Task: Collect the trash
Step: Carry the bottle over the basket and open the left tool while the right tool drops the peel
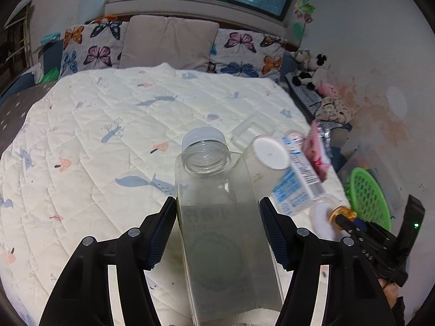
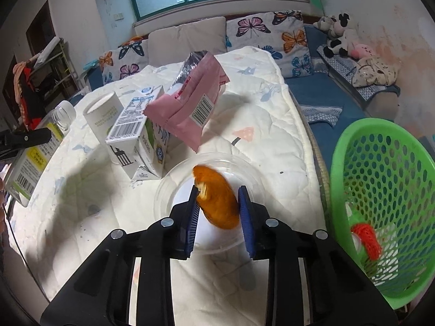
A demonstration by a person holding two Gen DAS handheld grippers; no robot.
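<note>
My left gripper (image 1: 217, 203) is shut on a clear square plastic bottle (image 1: 220, 206) with a white cap, held over the bed. My right gripper (image 2: 217, 193) is shut on an orange peel piece (image 2: 217, 201), held above a clear plastic bowl (image 2: 174, 190) on the quilt. A white paper cup (image 2: 103, 114), a white and blue milk carton (image 2: 138, 138) and a pink snack bag (image 2: 190, 103) stand on the quilt beyond the bowl. The cup (image 1: 269, 152), carton (image 1: 296, 176) and bag (image 1: 316, 146) also show in the left wrist view. The bottle shows at far left in the right wrist view (image 2: 35, 146).
A green perforated basket (image 2: 380, 195) stands beside the bed at the right, with a red net and other trash inside; it also shows in the left wrist view (image 1: 367, 198). The white quilt (image 1: 108, 135) covers the bed. Butterfly pillows (image 1: 89, 46) and plush toys (image 2: 339, 38) lie at the back.
</note>
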